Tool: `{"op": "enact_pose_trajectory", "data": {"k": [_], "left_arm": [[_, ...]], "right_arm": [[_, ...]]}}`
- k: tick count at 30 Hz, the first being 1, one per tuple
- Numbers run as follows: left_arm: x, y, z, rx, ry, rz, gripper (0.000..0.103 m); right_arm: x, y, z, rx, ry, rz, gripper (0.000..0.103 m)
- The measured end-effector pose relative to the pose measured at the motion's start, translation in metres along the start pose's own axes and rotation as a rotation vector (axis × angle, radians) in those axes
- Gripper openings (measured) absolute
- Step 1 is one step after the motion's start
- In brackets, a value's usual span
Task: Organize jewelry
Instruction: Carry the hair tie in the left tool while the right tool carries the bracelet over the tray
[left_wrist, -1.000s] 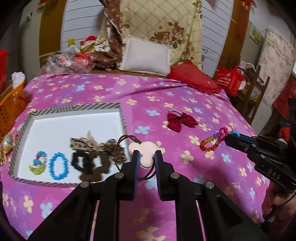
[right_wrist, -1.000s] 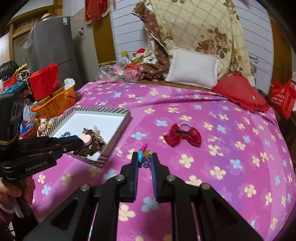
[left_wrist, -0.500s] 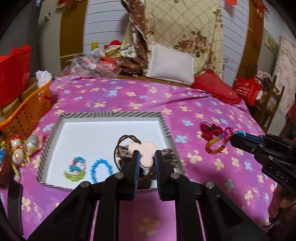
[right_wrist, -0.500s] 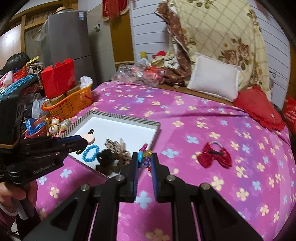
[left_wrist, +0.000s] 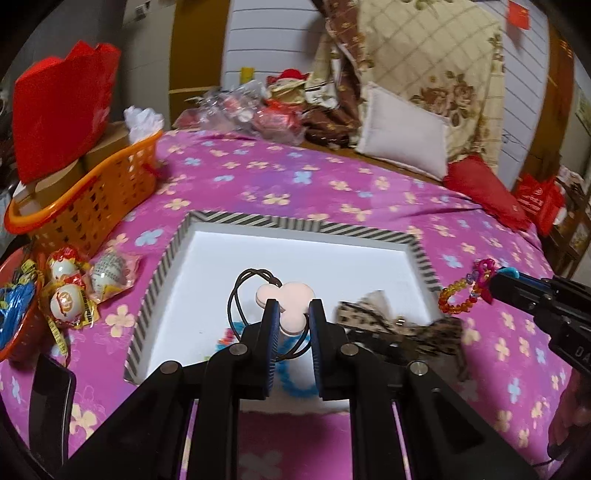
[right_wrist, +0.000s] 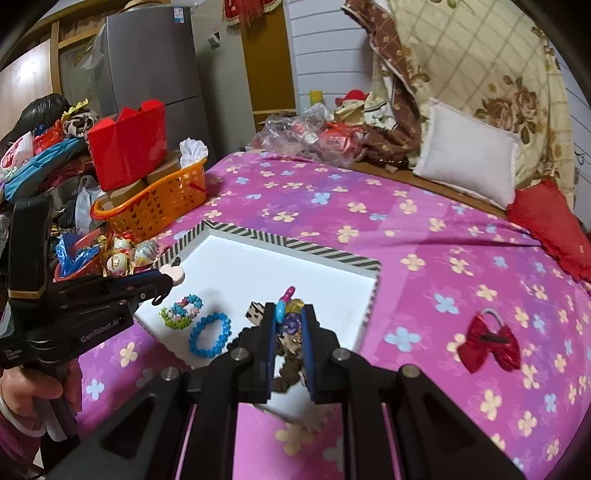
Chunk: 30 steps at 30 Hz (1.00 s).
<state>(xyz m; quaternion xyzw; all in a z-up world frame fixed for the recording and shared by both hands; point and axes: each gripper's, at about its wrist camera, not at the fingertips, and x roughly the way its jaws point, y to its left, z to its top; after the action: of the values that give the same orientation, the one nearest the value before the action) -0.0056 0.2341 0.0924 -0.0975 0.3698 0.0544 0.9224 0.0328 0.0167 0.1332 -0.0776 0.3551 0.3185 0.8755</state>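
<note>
The left gripper (left_wrist: 290, 317) clenched a pink-charm hair tie (left_wrist: 286, 299) above the striped tray (left_wrist: 295, 223). The right gripper (right_wrist: 290, 319) pinched a beaded bracelet (right_wrist: 291, 314) over the tray's near right part. Inside the tray lay a blue bracelet (right_wrist: 209, 335) and leopard bow (left_wrist: 402, 325); right of it lay a red bow (right_wrist: 489, 345), left an orange basket (right_wrist: 155, 206).

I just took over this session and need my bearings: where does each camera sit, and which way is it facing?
Left wrist: on the left claw, looking along its fingers over the striped tray; the claw grips a pink-charm hair tie; the right claw enters from the right.
Right wrist: on the right claw, facing the same tray, gripping a beaded bracelet; the left claw and a hand show at left.
Shared: tray, orange basket, blue bracelet.
</note>
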Motion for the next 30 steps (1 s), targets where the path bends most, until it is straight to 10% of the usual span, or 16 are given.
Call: {"op": "enact_pose_trajectory", "data": {"k": [30], "left_arm": [[0.062,0.026,-0.021,-0.056,0.095,0.059,0.012]], "right_arm": [[0.115,0.024,-0.027,0.013,0.205,0.066,0.013]]}}
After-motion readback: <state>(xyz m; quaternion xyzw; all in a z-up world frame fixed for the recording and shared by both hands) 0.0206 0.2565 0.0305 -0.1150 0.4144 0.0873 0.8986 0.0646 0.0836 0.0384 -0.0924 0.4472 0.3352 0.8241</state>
